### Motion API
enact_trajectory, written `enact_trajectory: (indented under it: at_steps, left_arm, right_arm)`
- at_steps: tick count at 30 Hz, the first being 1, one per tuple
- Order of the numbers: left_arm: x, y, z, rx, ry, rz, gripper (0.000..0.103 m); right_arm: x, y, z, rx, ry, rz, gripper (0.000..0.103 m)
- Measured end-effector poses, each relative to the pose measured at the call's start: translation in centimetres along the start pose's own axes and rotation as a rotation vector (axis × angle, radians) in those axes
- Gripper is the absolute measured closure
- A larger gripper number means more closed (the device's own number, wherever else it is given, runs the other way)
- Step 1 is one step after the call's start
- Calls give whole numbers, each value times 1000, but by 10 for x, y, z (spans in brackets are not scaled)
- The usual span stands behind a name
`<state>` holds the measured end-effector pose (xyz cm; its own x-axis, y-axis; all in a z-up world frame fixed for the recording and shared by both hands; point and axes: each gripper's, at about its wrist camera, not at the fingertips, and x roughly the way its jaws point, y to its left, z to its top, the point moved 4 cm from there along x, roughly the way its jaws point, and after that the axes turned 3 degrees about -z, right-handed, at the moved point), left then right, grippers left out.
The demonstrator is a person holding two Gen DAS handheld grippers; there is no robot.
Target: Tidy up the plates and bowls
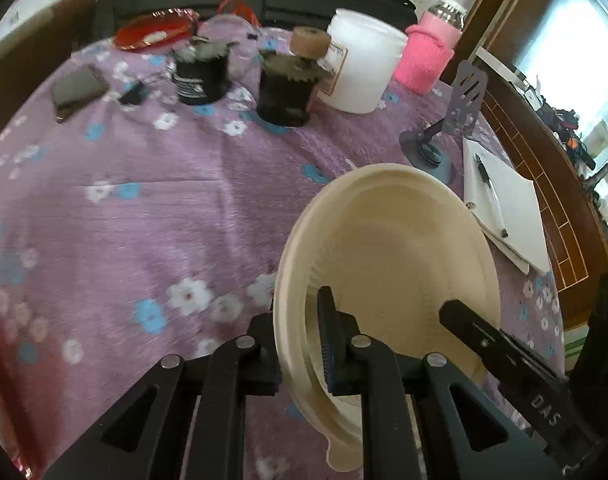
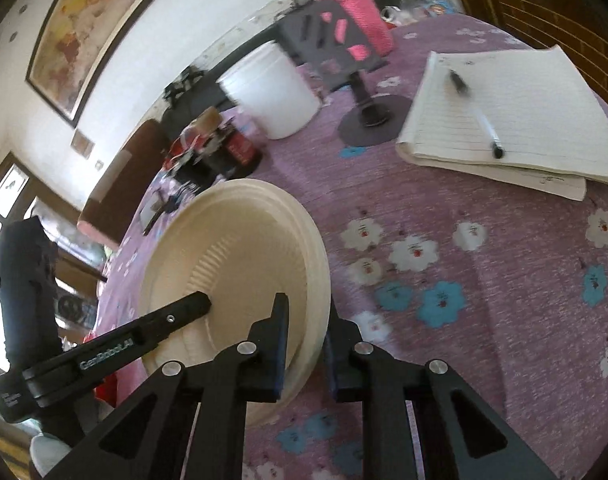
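A stack of cream disposable plates (image 1: pixel 387 240) is held tilted on edge above the purple flowered tablecloth (image 1: pixel 144 208). My left gripper (image 1: pixel 300 336) is shut on the stack's left rim, one finger behind and one inside. My right gripper (image 2: pixel 304 344) is shut on the stack's right rim in the right wrist view, where the plates (image 2: pixel 240 248) fill the lower left. The right gripper's finger (image 1: pixel 467 324) reaches into the plate in the left wrist view, and the left gripper's finger (image 2: pixel 184 310) shows in the right wrist view.
At the back stand two dark jars (image 1: pixel 202 76), a white tub (image 1: pixel 359 64), a pink-sleeved bottle (image 1: pixel 427 56) and a red plate (image 1: pixel 156 30). A phone stand (image 1: pixel 459 108) and a notebook with a pen (image 2: pixel 515 112) lie to the right. A wallet (image 1: pixel 78 90) lies left.
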<state>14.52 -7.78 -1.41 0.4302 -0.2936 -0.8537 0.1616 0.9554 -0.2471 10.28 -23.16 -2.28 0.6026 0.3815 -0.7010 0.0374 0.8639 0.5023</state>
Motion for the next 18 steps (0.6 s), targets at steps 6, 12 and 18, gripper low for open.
enact_trajectory:
  at_steps: [6, 12, 18]
  left_arm:
    - [-41, 21, -25, 9, -27, 45, 89]
    - [-43, 44, -51, -14, -10, 97, 87]
    - [-38, 55, -60, -60, -9, 100, 78]
  right_arm:
    - [4, 39, -15, -117, 77, 90, 84]
    - [20, 61, -35, -195, 129, 74, 82]
    - [31, 65, -47, -212, 152, 63, 76]
